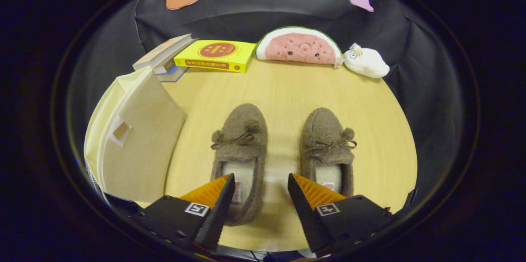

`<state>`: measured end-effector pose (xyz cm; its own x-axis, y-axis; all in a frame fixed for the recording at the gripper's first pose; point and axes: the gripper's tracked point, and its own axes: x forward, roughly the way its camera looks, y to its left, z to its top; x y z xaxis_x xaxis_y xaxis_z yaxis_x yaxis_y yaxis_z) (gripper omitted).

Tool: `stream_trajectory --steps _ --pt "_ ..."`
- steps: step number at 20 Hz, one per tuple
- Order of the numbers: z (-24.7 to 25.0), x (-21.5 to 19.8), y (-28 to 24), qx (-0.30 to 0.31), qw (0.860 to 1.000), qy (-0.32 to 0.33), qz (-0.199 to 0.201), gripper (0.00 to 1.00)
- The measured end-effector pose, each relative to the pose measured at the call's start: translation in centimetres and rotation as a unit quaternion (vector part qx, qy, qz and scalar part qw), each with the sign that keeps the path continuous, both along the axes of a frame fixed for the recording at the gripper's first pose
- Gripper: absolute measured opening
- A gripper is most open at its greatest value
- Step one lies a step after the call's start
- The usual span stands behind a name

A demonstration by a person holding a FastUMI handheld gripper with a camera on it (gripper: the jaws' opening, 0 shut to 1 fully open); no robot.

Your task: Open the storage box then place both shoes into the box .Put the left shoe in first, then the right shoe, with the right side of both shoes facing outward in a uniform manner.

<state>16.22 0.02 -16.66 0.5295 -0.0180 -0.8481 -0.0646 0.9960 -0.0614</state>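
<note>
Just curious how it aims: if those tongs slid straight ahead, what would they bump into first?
Probably nothing soon: the open tongs point along the bare strip of wooden table between the two fuzzy brown slippers. Far beyond lies the watermelon-slice plush, though depth is unclear.

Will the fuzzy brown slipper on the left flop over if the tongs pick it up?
Probably a bit. The left slipper looks soft and fleecy, so it may sag and squash rather than slip. It lies flat on the wooden table, unlikely to roll. The tongs hover open above its heel.
</note>
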Motion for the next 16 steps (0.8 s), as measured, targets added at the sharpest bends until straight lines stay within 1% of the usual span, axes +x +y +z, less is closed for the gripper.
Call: stream_trajectory --steps 2,4,5,7,8,9,12,16 --pt "-1.2 0.2 -0.3 0.0 1.0 0.025 0.004 0.6" --pt "-2.1 0.5 0.2 0.016 0.999 0.044 0.014 0.41" --pt "-2.5 0.6 0.2 0.019 0.998 0.055 0.013 0.23" --pt "-2.8 0.7 0.0 0.024 0.997 0.068 0.003 0.06" --pt "-3.1 0.8 0.3 0.034 0.997 0.07 0.0 0.06" --pt "-2.9 0.6 0.2 0.039 0.997 0.071 -0.006 0.0" --pt "-1.5 0.6 0.0 0.077 0.995 0.058 -0.033 0.0" --pt "1.1 -0.7 -0.3 0.088 0.994 0.042 -0.042 0.0"
